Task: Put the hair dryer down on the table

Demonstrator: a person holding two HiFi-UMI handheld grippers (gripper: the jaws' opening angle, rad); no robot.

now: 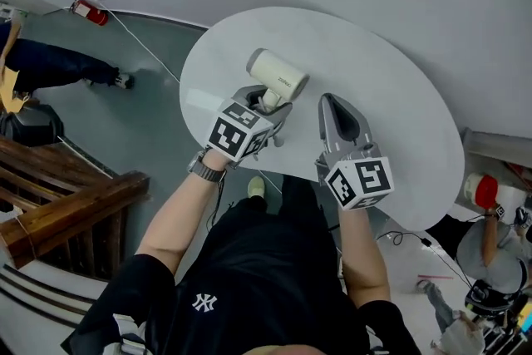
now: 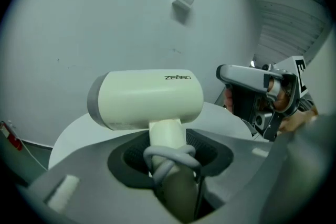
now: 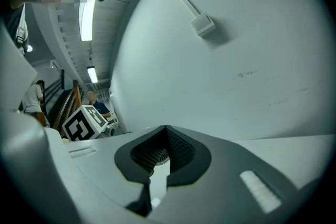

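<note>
A cream hair dryer (image 1: pixel 277 72) is held over the near left part of the round white table (image 1: pixel 399 104). My left gripper (image 1: pixel 268 106) is shut on its handle, barrel pointing left. In the left gripper view the dryer (image 2: pixel 147 98) stands upright between the jaws, with a grey cord (image 2: pixel 169 159) looped round the handle. Whether it touches the tabletop cannot be told. My right gripper (image 1: pixel 334 106) hovers just right of the dryer, shut with nothing in it; its jaws (image 3: pixel 160 157) meet over the table's surface. The right gripper (image 2: pixel 257 93) also shows in the left gripper view.
A red extinguisher (image 1: pixel 90 11) and a thin cable lie on the floor at the far left. Wooden stair rails (image 1: pixel 58 204) stand at the near left. People are at the left (image 1: pixel 58 66) and at the lower right (image 1: pixel 490 237). A small box (image 3: pixel 203 24) hangs on the wall.
</note>
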